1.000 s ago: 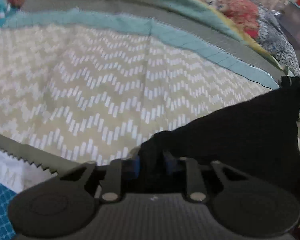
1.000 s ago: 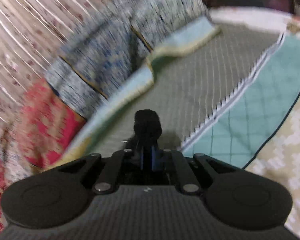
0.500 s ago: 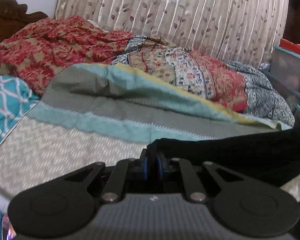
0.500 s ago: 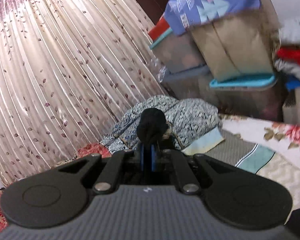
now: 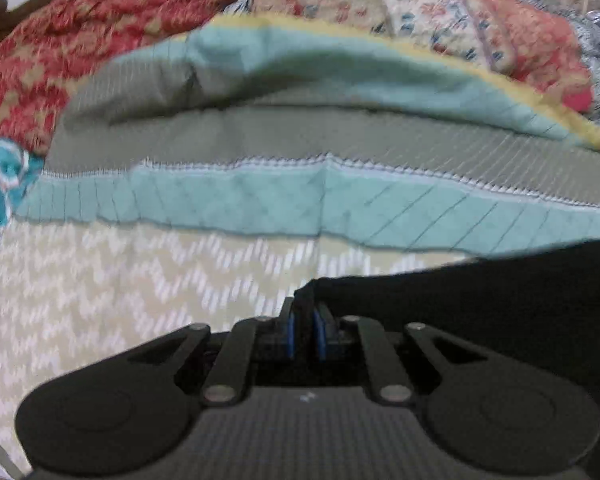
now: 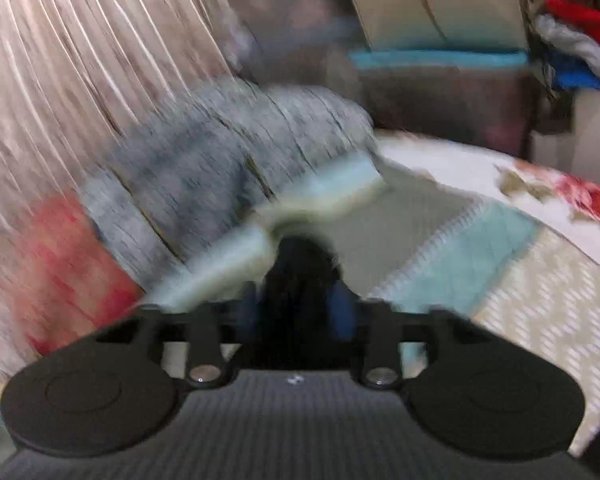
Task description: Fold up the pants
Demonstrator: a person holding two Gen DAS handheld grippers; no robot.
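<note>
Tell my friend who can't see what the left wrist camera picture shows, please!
The left gripper is shut on a corner of the black pants, which stretch off to the right above a bed. Under them lies a quilt with beige zigzags and teal and grey bands. Red and floral blankets are piled behind it, all a bit blurry.

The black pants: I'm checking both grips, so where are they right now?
In the left wrist view the black pants stretch rightward from the left gripper above the chevron bedspread; in the right wrist view a bunch sits between the right gripper fingers.
</note>
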